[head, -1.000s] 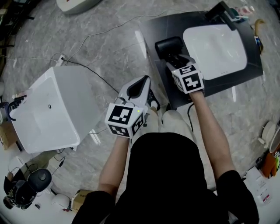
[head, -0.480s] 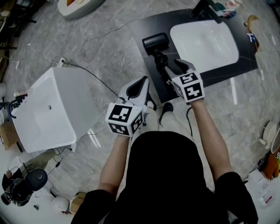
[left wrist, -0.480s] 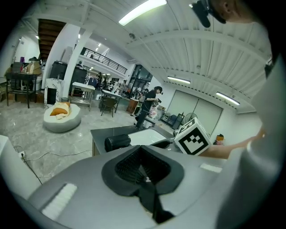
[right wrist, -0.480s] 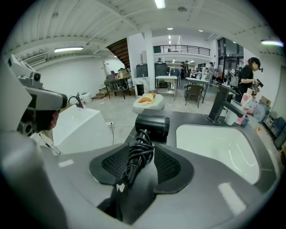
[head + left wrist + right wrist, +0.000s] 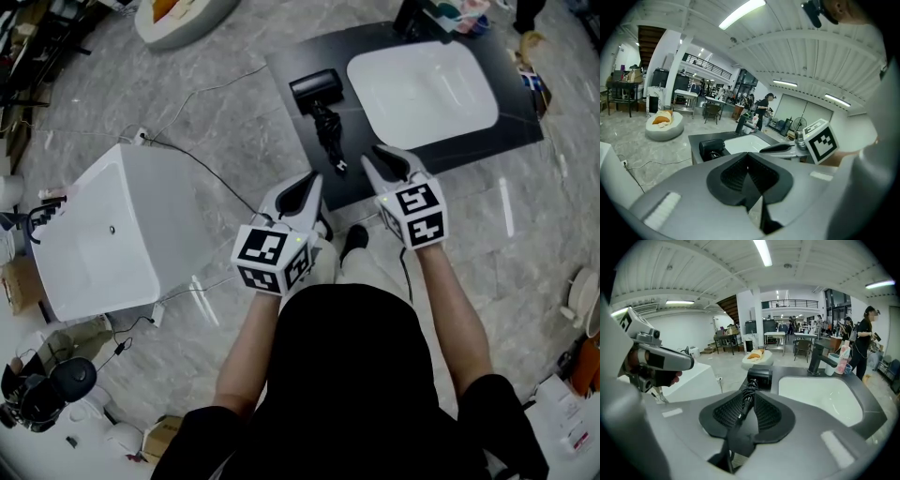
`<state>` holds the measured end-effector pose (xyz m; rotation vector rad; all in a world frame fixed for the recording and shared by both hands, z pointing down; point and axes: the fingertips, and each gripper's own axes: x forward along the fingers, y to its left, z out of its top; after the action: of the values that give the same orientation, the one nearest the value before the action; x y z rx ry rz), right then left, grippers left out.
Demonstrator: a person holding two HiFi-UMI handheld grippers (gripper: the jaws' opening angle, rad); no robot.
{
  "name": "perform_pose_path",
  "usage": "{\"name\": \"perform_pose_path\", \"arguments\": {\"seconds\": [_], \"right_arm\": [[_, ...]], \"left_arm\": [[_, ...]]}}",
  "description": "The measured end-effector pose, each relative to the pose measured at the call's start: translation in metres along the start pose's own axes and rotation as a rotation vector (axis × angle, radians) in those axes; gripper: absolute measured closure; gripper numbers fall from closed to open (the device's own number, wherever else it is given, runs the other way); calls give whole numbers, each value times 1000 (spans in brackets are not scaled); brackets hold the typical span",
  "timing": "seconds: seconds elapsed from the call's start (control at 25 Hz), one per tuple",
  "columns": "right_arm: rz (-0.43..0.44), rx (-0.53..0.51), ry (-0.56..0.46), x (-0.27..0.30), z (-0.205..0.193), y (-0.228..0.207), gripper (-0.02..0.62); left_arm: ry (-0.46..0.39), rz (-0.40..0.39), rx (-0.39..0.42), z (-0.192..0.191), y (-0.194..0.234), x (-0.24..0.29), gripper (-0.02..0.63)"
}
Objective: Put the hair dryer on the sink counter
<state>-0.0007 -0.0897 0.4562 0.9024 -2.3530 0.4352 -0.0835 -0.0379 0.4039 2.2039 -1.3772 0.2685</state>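
Observation:
The black hair dryer lies on the dark sink counter, left of the white basin, with its handle and bundled cord pointing toward me. My right gripper hovers at the counter's near edge, clear of the cord, its jaws closing with nothing between them. In the right gripper view the hair dryer shows beyond the narrow jaw gap. My left gripper hangs over the floor beside the counter with its jaws together and empty. The hair dryer also shows in the left gripper view.
A black faucet and cups stand at the counter's far edge. A large white tub-shaped box sits on the marble floor to the left, with a thin cable running past it. A white pouffe lies farther off.
My right gripper has drawn back from the hair dryer's handle toward me, and its jaws have narrowed. The hair dryer stays lying on the counter. The left gripper has barely moved.

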Motion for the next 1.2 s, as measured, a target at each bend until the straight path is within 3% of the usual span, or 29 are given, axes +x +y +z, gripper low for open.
{"name": "perform_pose_path", "arguments": {"seconds": [0.48,1.2], "right_arm": [[-3,11,-168,-83,16,11,552],[-4,-7,-290,-150,37,23,581]], "left_arm": [[-55,11,53,2,-53,-24,607],[-150,22,77,20,-82,-48,607]]}}
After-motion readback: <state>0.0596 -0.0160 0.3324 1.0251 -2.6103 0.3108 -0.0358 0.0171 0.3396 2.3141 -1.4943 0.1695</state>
